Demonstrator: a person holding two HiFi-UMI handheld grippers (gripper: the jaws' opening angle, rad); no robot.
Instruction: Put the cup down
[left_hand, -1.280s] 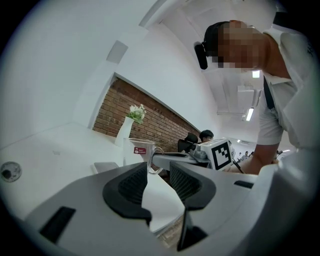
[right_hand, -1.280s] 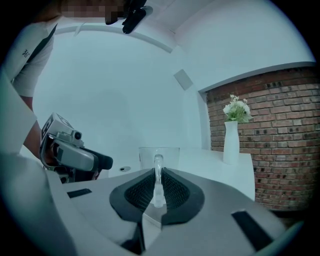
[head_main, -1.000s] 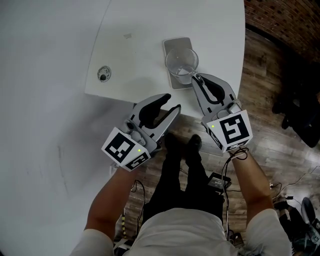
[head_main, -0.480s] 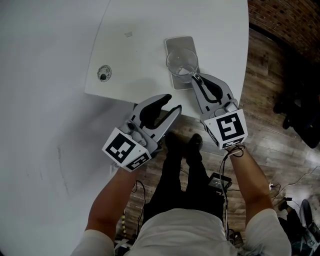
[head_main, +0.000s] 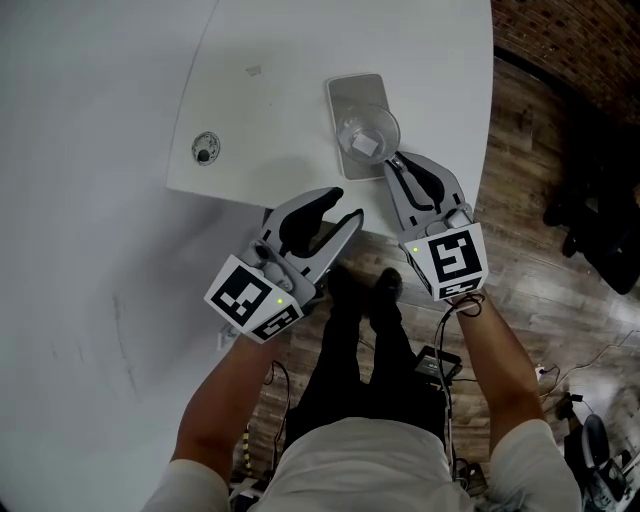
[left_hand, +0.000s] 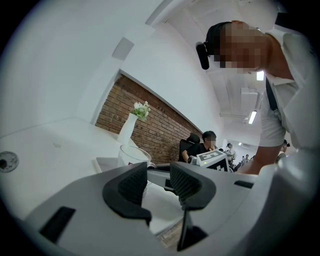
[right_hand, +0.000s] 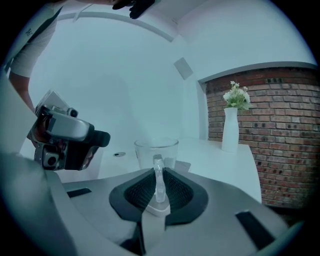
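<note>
Lower than 1 second ago, the clear cup (head_main: 368, 135) now looks smaller from above and sits over the near end of the grey mat (head_main: 350, 90); the right gripper (head_main: 397, 162) has sunk with it, while the left gripper (head_main: 345, 205) has not shifted. From the head view, the cup's base seems to rest on the mat, though contact is hard to confirm through the glass.

The right gripper is clenched on the cup's handle (right_hand: 158, 177); its own view shows the 2 dark ribbed pads pressed to either side of that thin glass loop, with the upright cup body (right_hand: 156, 150) just beyond the jaw tips. The mat lies on the white table (head_main: 300, 60), close to the table's near edge, and a small round fitting (head_main: 205, 150) is set into the tabletop well to the left of it.

The left gripper hangs off the table's near edge, to the left of the right one; its 2 jaws stand apart with nothing between them, released and empty; its view looks past the pads to the cup (left_hand: 132, 155) on the table.

A white vase (right_hand: 230, 129) with pale flowers stands farther back on the table in front of a brick wall (right_hand: 285, 140); wooden floor (head_main: 530, 180) shows at the right.
</note>
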